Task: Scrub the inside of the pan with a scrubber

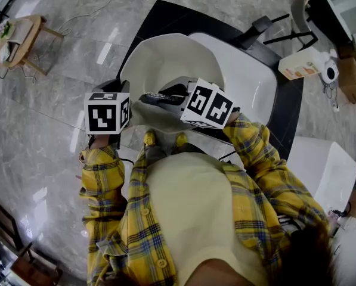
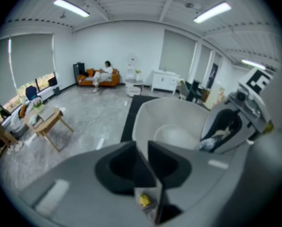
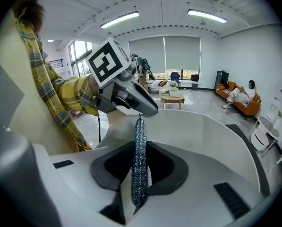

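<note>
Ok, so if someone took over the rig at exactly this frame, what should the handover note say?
Left gripper: shut on the near rim of the white pan, holding it up in front of the person.
Right gripper: shut on the blue glittery scrubber, held edge-on at the pan's right side; whether it touches the wall cannot be told.
Done: pan and scrubber both gripped and brought together.
Left: scrub the pan's inside, bottom and walls. How much is already scrubbed cannot be told.

Scrubber [image 3: 140, 174] between right gripper [image 3: 140, 148] jaws, over basin [image 1: 166, 52]
</note>
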`<state>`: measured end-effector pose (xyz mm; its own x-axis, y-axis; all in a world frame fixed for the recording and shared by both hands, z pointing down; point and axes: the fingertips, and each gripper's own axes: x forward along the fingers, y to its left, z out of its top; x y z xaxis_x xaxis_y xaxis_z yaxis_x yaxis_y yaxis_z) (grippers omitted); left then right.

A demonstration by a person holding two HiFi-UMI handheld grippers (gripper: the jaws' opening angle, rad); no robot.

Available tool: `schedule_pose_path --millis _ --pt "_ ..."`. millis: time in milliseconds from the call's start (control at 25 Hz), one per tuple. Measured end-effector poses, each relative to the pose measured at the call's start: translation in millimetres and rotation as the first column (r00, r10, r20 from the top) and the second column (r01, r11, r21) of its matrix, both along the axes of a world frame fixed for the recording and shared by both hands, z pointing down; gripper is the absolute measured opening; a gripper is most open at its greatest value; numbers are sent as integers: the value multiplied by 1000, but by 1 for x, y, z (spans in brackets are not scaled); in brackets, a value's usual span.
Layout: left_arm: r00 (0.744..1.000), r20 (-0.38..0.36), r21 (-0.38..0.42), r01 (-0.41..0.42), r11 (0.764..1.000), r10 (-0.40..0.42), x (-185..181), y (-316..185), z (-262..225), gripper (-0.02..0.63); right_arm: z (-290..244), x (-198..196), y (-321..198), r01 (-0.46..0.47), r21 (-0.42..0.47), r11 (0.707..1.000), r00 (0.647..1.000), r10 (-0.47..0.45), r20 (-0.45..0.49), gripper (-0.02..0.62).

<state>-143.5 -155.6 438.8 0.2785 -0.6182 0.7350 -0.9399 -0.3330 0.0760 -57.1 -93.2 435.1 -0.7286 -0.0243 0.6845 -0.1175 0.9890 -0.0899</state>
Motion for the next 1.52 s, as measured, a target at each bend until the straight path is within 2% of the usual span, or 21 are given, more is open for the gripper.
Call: schedule_pose_path --millis 360,600,960,1240,1360,1520 --pt "998 50 95 17 995 -22 -6 0 -14 75 -21 3 -9 -92 14 996 991 90 97 81" --pt "997 50 202 47 978 -58 -17 0 -39 74 -41 9 -19 -168 60 984 975 157 157 81" --pt "997 -56 375 73 924 -56 -12 11 -90 60 -65 27 -36 -304 101 947 934 275 229 80" --pt "989 -135 465 120 877 -64 -8 22 -112 18 -83 43 -47 -426 93 900 873 382 304 80" --pt "977 -202 459 154 875 -66 -9 26 -114 13 -85 50 -49 -474 58 879 840 431 329 80" --pt "947 -318 422 189 887 -51 -3 30 -111 8 -85 60 -51 -525 -12 851 793 494 357 80"
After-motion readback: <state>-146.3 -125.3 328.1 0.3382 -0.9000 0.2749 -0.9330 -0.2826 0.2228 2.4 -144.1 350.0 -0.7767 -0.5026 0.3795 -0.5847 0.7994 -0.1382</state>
